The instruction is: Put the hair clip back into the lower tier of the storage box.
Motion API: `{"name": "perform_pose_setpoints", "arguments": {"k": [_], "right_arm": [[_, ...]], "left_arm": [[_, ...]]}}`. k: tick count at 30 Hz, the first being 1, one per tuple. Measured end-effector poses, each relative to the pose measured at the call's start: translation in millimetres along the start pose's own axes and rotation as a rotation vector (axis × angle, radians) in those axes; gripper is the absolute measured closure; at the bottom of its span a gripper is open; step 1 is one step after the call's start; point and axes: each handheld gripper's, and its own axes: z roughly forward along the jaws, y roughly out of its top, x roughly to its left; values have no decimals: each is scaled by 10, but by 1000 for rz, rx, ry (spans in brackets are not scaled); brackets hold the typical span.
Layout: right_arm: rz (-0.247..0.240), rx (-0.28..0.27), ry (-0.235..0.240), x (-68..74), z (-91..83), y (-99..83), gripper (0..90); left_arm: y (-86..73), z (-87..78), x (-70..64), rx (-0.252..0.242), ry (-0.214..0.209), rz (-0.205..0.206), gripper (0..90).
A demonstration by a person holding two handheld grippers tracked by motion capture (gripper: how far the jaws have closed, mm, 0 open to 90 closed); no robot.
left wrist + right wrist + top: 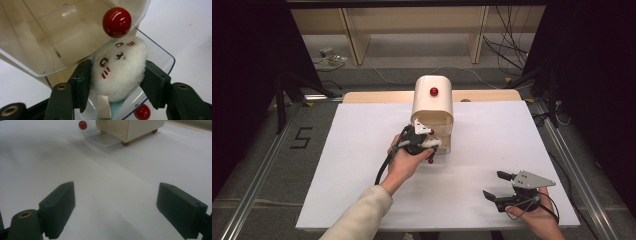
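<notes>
the left claw is at the open front of the cream bread box, which stands near the far edge of the white table, about midway across. in the left gripper view the claw is clenched on a white plush toy with a small drawn face, one black jaw pressed against each side of it. the toy sits over the clear plastic door, which hangs folded down in front of the box, its curved edge just beyond the toy. a clear lid section with a red knob hangs close above the toy, so there is little room over it. a second red knob shows below the door edge.

the right claw hovers near the table's near right corner, released, its jaws spread wide with nothing between them. in the right gripper view the claw looks across a broad bare stretch of white table towards the box and its lowered door, well apart from it. the table's left half lies open too.
</notes>
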Motion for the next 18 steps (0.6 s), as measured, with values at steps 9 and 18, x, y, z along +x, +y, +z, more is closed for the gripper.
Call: {"name": "perform_pose_setpoints", "arguments": {"k": [9, 18], "right_arm": [[0, 2, 1, 0, 0, -1, 163], [-6, -1, 3, -2, 3, -2, 162]], "left_arm": [[1, 61, -17, -5, 9, -10, 453], [-1, 83, -19, -5, 18, -17, 453]]}}
